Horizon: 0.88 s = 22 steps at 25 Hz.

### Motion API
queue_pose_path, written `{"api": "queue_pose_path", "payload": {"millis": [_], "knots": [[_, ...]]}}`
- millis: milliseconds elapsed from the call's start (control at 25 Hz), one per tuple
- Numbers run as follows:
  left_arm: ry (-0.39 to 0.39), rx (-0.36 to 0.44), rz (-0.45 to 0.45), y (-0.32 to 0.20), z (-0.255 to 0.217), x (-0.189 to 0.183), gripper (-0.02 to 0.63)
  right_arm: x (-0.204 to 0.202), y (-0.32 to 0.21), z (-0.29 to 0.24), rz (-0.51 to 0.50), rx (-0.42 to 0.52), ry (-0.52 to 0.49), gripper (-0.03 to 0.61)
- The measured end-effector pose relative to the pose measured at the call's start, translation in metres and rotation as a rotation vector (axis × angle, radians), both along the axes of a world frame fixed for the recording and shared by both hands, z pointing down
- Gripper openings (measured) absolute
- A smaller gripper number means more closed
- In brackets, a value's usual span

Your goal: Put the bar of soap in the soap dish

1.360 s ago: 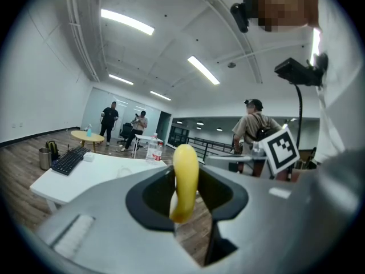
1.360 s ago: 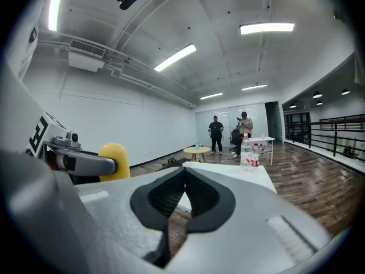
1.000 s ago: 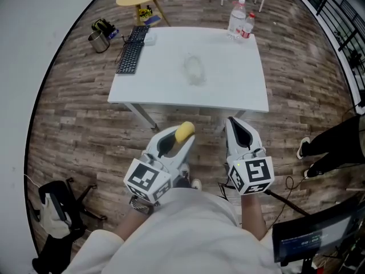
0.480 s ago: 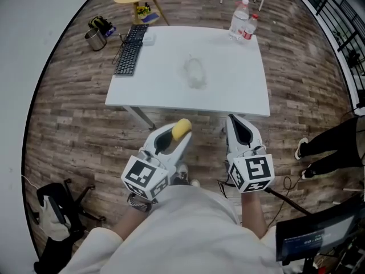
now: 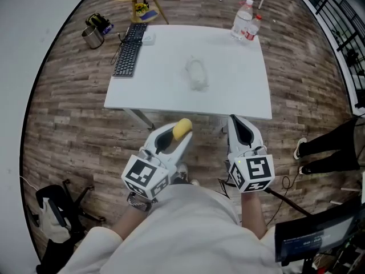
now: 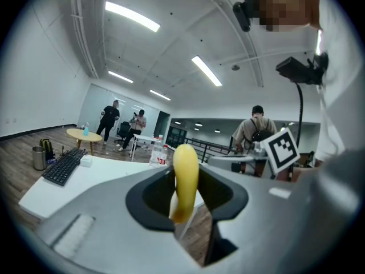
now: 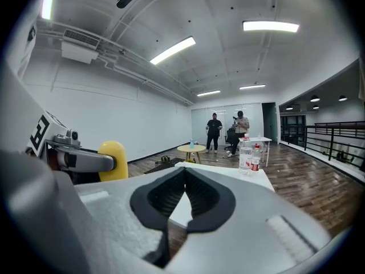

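Plainly, the carrying step is in hand. The left gripper (image 5: 177,137) has its jaws closed on the yellow bar of soap (image 5: 183,128), which stands on edge between the pads and pokes past the tips, low in the centre of the head view, below the table's near edge. The right gripper (image 5: 240,125) beside it has its jaws together with nothing in them.

The soap dish (image 5: 197,73), clear and hard to pick out, sits near the middle of the white table (image 5: 239,90) in the upper centre of the frame, well apart from the soap. To do this well, the person would likely bring the bar forward over the dish, lower it until it nearly touches, and only then part the jaws. The light dish may slide, so the right gripper could steady it.

The dish looks empty. Two bottles (image 5: 243,18) stand at the table's upper right corner, their fill unclear. A metal cup (image 5: 91,37) at upper left shows no contents.
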<state>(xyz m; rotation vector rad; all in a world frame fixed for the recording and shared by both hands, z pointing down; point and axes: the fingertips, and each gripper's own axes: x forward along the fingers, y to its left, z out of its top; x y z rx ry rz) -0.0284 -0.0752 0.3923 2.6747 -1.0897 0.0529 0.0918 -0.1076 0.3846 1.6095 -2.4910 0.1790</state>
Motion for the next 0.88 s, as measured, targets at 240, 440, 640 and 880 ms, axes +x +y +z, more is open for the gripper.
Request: {"api": "queue_pose_path", "payload": {"millis": [240,440,640,880], "knots": [[0.004,-0.010,0.008,-0.014,0.003,-0.009,0.132,-0.008,-0.012,0.002,0.013,-0.007,0.004,0.002],[0.004,-0.008,0.032,-0.020,0.006,-0.014,0.132,-0.014,-0.018,0.006,0.032,-0.014,0.000,0.002],[0.005,-0.011,0.039,-0.028,0.008,-0.024,0.132,-0.026,-0.025,0.003,0.038,-0.006,0.000,0.002],[0.011,-0.018,0.037,-0.032,0.009,-0.031,0.132,-0.029,-0.028,0.007,0.045,-0.026,0.004,0.002]]}}
